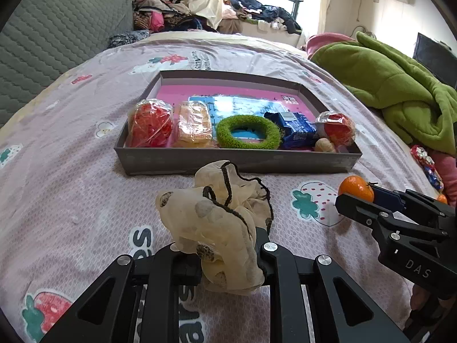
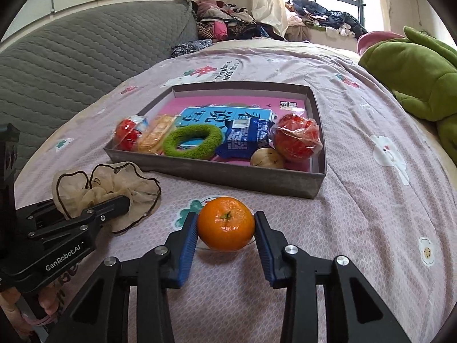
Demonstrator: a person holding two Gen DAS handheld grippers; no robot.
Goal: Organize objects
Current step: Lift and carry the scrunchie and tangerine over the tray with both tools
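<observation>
A cream gauzy scrunchie (image 1: 217, 223) with dark trim is bunched between the fingers of my left gripper (image 1: 228, 254), which is shut on it just above the pink bedsheet. In the right wrist view the same scrunchie (image 2: 114, 183) spreads around the left gripper's fingertips (image 2: 121, 200). An orange tangerine (image 2: 225, 223) rests on the sheet with my right gripper (image 2: 226, 225) shut on it, a blue pad pressing on each side. Just behind both lies a shallow grey box (image 1: 237, 160), also in the right wrist view (image 2: 228, 175).
The box holds two red wrapped balls (image 1: 150, 124), a yellow snack pack (image 1: 194, 127), a green ring (image 1: 248, 133), a blue packet (image 1: 297, 128) and a small beige item (image 1: 324, 145). A green blanket (image 1: 394, 85) lies right, a grey quilted cushion (image 1: 51, 37) left.
</observation>
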